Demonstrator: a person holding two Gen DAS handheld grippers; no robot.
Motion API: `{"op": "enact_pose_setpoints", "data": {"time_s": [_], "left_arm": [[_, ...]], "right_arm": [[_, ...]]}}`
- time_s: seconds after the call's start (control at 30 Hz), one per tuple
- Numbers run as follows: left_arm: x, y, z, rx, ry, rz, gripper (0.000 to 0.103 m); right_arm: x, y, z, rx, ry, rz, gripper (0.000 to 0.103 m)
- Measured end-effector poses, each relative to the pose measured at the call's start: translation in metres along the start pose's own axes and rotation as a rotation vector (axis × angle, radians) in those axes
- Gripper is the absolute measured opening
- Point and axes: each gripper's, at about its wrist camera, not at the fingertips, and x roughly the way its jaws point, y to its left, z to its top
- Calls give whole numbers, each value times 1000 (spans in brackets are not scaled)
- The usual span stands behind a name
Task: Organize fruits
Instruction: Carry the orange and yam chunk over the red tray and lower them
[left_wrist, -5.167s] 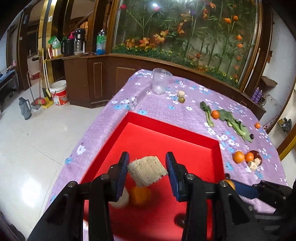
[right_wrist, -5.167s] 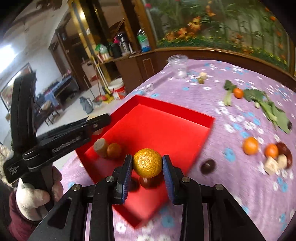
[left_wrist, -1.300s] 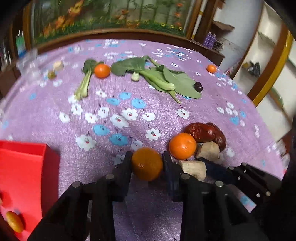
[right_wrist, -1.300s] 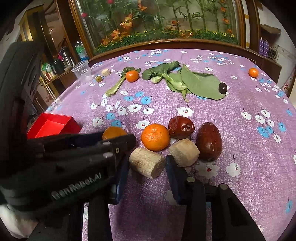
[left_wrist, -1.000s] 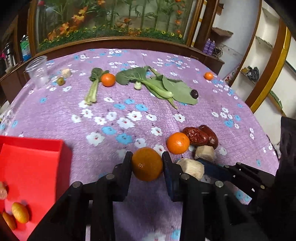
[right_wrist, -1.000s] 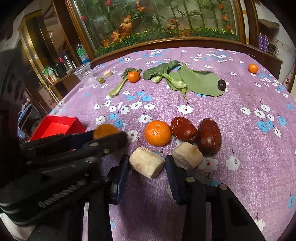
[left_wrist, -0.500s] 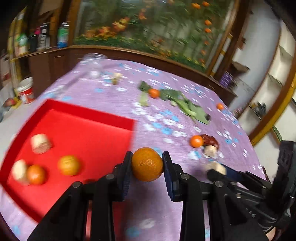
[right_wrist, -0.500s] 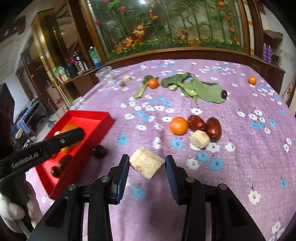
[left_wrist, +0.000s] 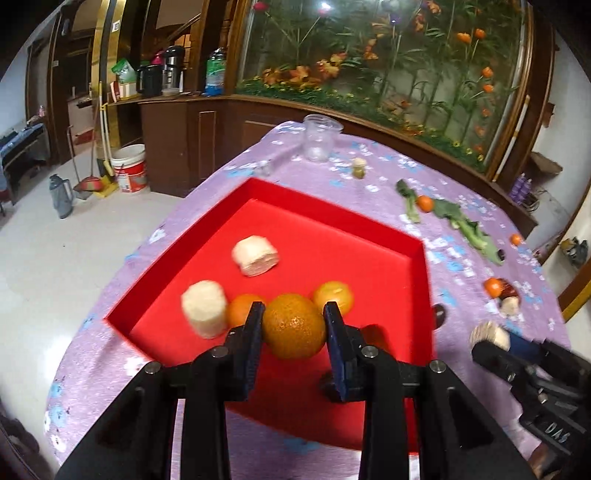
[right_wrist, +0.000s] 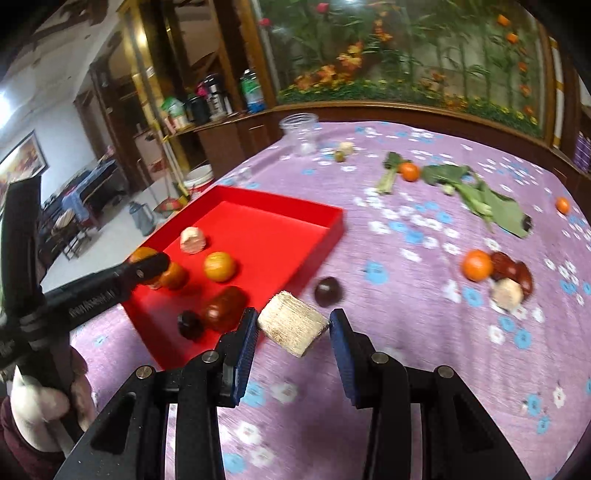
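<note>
Orange (left_wrist: 293, 326) clamped in left hand-held gripper (left_wrist: 294, 330), above red tray (left_wrist: 419, 280).

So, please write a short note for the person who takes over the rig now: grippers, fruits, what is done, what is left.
Left hand-held gripper: shut on a round orange tangerine, above the red rectangular tray.
Right hand-held gripper: shut on a pale cut cane chunk, beside the tray, not yet over it.
Done: several fruits lie in the tray.
Left: drop both; then collect the orange, dark dates and pale chunk on the purple flowered cloth.
</note>
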Motion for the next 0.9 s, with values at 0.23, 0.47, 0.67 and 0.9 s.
{"op": "enact_pose_setpoints", "data": {"time_s": [0.23, 0.47, 0.67, 0.9], "left_arm": [[6, 10, -4, 16, -1, 34, 31], [15, 11, -5, 24, 18, 39, 31], [19, 10, -1, 22, 22, 54, 32], [15, 4, 2, 43, 0, 80, 45]], "right_arm": [[36, 25, 22, -40, 35, 23, 44], [75, 32, 37, -50, 77, 28, 44], [97, 32, 42, -50, 109, 29, 44], [102, 32, 44, -39, 111, 46, 44]]}}
